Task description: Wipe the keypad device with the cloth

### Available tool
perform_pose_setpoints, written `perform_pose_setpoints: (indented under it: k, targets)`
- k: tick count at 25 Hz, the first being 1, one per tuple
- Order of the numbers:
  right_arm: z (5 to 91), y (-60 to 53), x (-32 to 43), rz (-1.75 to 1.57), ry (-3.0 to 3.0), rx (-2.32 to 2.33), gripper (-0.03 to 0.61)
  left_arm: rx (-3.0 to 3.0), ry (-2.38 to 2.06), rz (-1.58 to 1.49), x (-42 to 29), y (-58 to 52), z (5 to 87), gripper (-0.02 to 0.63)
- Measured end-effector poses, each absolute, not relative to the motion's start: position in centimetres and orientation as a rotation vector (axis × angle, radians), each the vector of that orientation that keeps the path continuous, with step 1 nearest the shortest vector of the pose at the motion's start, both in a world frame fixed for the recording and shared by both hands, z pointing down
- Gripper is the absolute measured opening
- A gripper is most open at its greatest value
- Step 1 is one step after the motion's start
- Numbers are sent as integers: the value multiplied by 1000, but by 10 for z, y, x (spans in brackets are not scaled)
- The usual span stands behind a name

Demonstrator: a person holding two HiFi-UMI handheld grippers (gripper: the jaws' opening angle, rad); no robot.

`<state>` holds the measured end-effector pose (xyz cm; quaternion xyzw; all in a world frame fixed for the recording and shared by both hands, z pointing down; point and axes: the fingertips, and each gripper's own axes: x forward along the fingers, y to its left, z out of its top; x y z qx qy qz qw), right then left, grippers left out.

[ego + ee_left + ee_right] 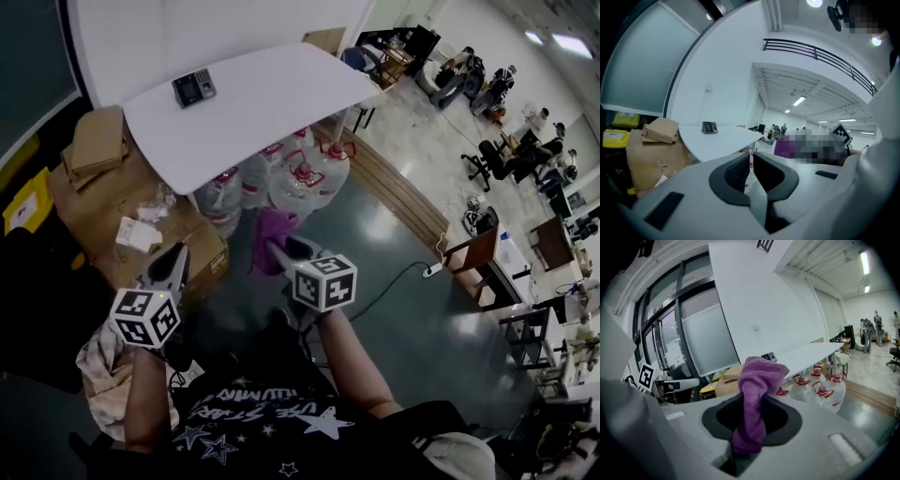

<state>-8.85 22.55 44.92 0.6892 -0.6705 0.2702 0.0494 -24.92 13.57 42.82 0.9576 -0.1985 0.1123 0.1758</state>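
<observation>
The purple cloth (757,394) is pinched in the right gripper (281,251). Its dark fingers (783,420) are closed on a bunched fold, and a rounded wad stands up past the tips. It looks like fleecy microfibre, soft and limp. I judge it weighs next to nothing and will squash flat under light pressure, so the loose wad is the part to wipe with. The hold sits low on the fold, which seems firm enough for rubbing.

The left gripper (751,161) carries nothing. Its ribbed black fingers (733,173) are drawn together with only a thin slit between them.

The keypad device (193,88) sits near a far corner of the white worktop (272,112), well apart from both grippers. It is a small dark box with a screen and a block of keys on its face. I take it for a rigid plastic casing, light enough to skate on that smooth, glossy surface once the cloth drags across it. If it slides, I would steady it by the plain side edges of the casing, not by the screen or keys.

Clear water jugs (300,178) with red caps stand under the worktop, and brown cardboard boxes (98,141) are piled beside it.
</observation>
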Motion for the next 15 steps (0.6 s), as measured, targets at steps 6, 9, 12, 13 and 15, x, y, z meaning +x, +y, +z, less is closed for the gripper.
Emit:
perform_pose_setpoints:
  k: [6,9,12,13,15]
  targets:
    - [455,198,-33,853,-2104,2051,100,2714,-636,330,-206,123,429,31]
    - [459,185,-4,863,-2131,2022,100,2708,-702,325,-183,113,428,31]
    - [463,176,25,878,-2152,1994,100,2688,-731,344,-155,108,432,31]
    - [464,173,33,883,-2161,1982,100,2682,-741,353,-147,107,433,31]
    - [468,169,48,895,-2175,1958,100,2671,-759,365,-131,105,435,31]
